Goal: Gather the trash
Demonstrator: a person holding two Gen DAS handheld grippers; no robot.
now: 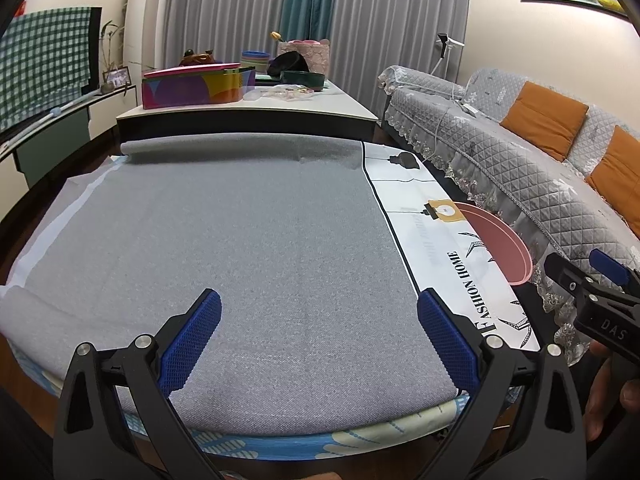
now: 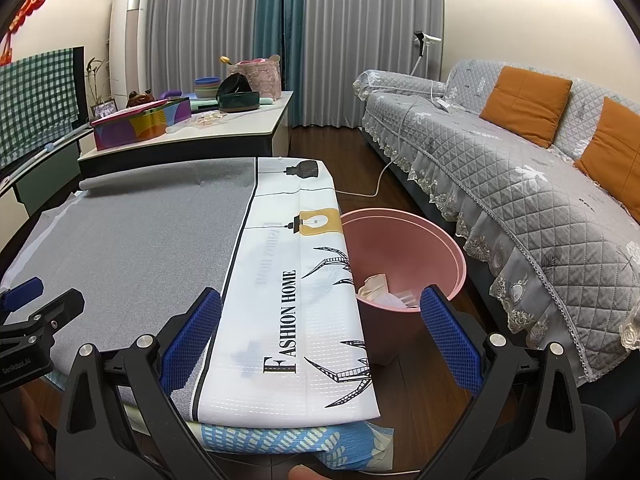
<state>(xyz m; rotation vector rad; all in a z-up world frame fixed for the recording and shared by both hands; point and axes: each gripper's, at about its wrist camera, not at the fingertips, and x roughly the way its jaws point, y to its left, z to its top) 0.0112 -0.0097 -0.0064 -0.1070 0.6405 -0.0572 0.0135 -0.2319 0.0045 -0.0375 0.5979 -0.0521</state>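
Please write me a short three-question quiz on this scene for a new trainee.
1. True or false: the pink bin stands on the floor between the table and the sofa.
2. What lies inside the bin? A) nothing B) crumpled paper and wrappers C) a cushion
3. How do the jaws of the left gripper and the right gripper stand, and what do they hold?

Key
1. True.
2. B.
3. Both open, holding nothing.
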